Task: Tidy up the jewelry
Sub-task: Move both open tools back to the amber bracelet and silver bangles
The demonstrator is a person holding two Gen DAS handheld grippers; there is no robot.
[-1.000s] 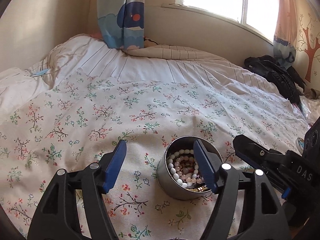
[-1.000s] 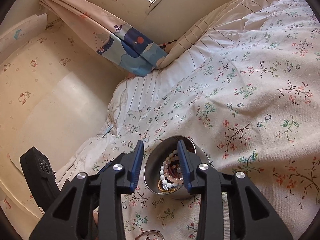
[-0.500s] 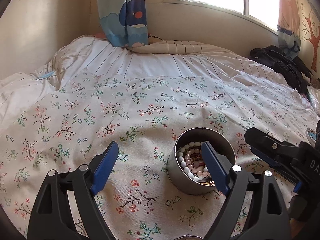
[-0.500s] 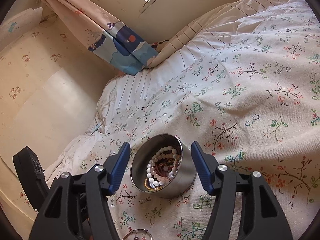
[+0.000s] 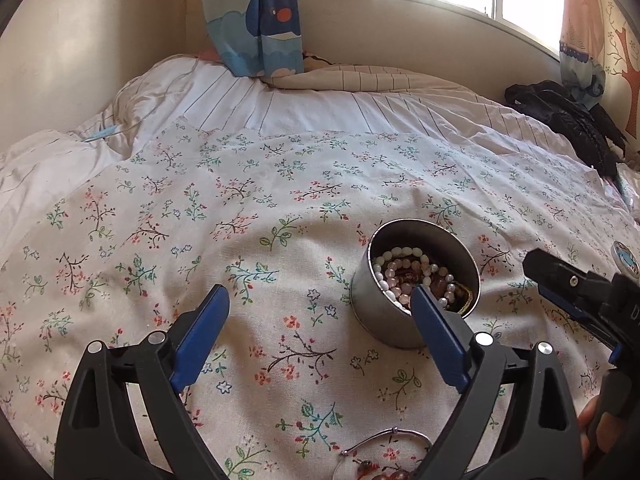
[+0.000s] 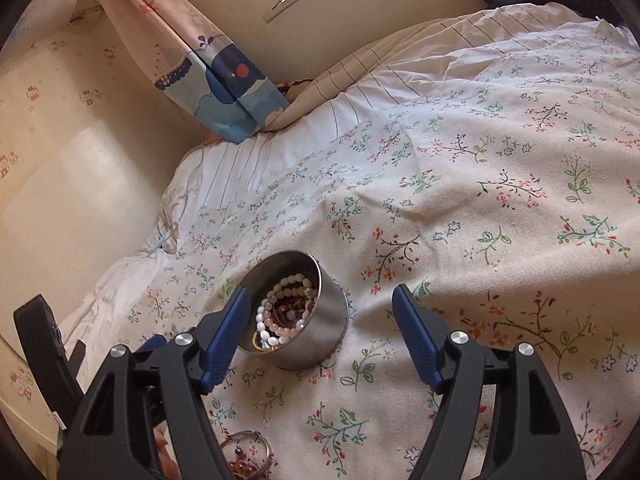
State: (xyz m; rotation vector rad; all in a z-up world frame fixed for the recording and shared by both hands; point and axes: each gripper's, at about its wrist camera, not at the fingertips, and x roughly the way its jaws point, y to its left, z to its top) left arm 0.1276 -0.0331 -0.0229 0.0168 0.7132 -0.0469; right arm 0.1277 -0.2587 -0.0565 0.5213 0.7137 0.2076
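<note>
Just ahead of both grippers, the tin holds beaded bracelets; left gripper and right gripper are opening, empty. Beneath them lies what looks like a loose bangle — drop low, straddle it squarely before closing.

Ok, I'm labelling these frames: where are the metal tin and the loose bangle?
metal tin (image 5: 380,322), left wrist view, on its outer side wall.
loose bangle (image 5: 404,433), left wrist view, on its thin upper arc.

Bare floral bedspread all around; only the tin obstructs.

Round tin upright (beaded bracelets inside).
</note>
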